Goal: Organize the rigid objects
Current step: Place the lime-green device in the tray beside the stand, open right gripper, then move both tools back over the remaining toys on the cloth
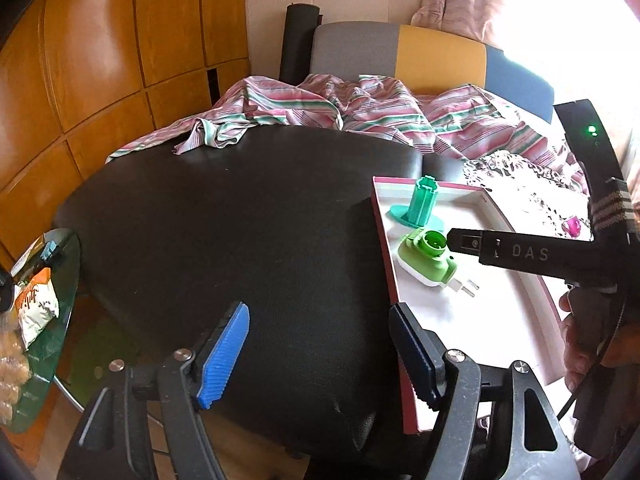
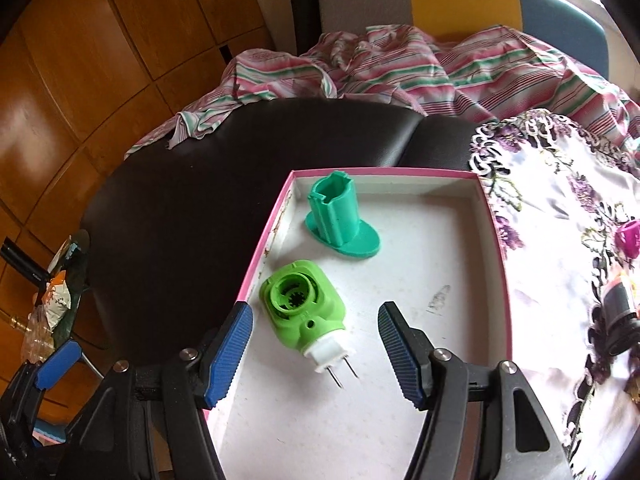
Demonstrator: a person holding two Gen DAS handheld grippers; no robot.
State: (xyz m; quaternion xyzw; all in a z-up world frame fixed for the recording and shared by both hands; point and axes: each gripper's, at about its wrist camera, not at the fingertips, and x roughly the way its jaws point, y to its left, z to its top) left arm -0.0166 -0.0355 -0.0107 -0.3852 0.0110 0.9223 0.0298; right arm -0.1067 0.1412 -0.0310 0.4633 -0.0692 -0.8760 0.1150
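Observation:
A white box with a pink rim lies on a black leather seat. Inside it a light-green plug-in device lies with its two metal pins towards me, and a teal plastic holder stands behind it. My right gripper is open and empty, hovering just above the box with the plug device between its fingers' line. My left gripper is open and empty over the black seat, left of the box. The plug device and teal holder also show there.
A striped pink blanket lies behind the seat. A floral white cloth to the right carries a magenta item and a small dark object. A glass side table with snack bags stands at the left.

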